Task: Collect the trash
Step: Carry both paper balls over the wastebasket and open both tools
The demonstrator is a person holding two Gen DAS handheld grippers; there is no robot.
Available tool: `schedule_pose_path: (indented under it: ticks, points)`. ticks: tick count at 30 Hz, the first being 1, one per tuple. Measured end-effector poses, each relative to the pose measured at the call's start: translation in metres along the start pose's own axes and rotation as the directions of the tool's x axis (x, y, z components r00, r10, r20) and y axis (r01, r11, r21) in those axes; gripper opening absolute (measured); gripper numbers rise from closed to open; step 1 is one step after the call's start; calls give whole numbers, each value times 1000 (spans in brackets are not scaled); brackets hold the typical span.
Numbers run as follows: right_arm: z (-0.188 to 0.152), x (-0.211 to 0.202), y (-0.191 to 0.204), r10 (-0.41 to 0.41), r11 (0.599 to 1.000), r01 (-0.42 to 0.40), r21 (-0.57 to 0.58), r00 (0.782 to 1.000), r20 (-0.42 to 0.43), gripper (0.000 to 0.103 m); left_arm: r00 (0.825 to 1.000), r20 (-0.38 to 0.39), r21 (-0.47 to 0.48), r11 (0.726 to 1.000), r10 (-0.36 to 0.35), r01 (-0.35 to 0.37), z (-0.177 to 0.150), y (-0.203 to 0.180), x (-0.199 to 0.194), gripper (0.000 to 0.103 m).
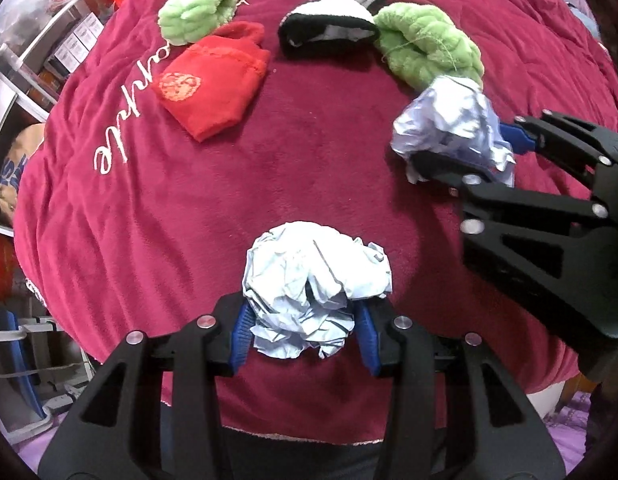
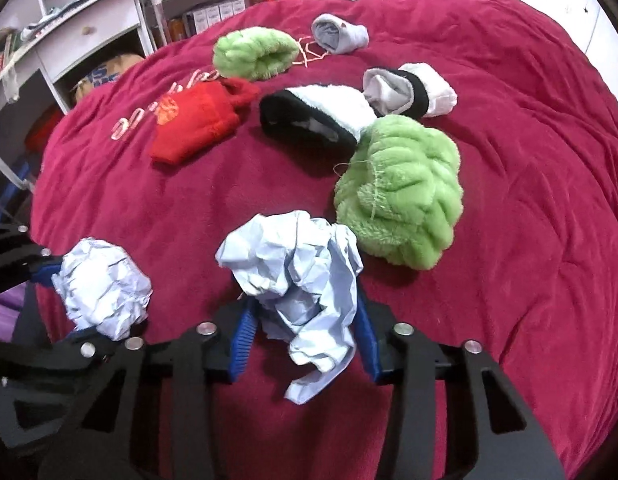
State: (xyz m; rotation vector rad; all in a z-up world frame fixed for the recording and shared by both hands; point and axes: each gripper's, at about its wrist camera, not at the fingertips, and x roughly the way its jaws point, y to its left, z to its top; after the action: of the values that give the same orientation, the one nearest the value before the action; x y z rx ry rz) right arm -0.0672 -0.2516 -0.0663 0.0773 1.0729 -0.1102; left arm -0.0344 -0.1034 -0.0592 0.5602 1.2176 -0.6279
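The left claw (image 1: pixel 305 336) is closed on a crumpled ball of pale blue paper (image 1: pixel 315 292), its blue pads (image 1: pixel 241 336) pressing the wad from both sides, low over a crimson fleece blanket (image 1: pixel 269 152) spread across a bed. The right claw (image 2: pixel 305 336) grips a second, looser wad of pale blue paper (image 2: pixel 297 276), with a tail of the sheet hanging down between its fingers toward the blanket. In the left wrist view this second wad sits off to the right, just in front of a fluffy green sock (image 1: pixel 427 46); in the right wrist view the first wad appears at the lower left, apart from the second. Beyond the two wads, rolled socks lie scattered on the blanket: a red sock (image 1: pixel 213 88) beside white embroidered lettering (image 1: pixel 117 136), a black-and-white sock (image 1: pixel 329 30), another green sock (image 1: pixel 197 12), a white-and-grey sock with a black band (image 2: pixel 409 94) and a small grey sock (image 2: pixel 339 34). White shelving (image 2: pixel 89 32) stands past the bed's left edge.
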Motion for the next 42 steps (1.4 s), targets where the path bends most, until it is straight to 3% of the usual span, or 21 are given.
schedule_pose_path:
  ticks: [12,24,33,42]
  points:
    - [-3,-37,13,-42,998,42,-47,999,1,40,997,70,-50,999,11,-8,-15,29,-38,44]
    - [27,-40,86,14,982,-12,-186,1000,7,41,991,85,-192,978,103,-85,-39,91,-55,44]
    - [55,-28,150,78,957,-78,-281,997,-14,41,984,69,-326,936,167,-136,-65,154,-65,44]
    - [79,-22,226,152,906,-144,-399,988,-13,41,976,36,-458,871,216,-176,-102,210,-70,44]
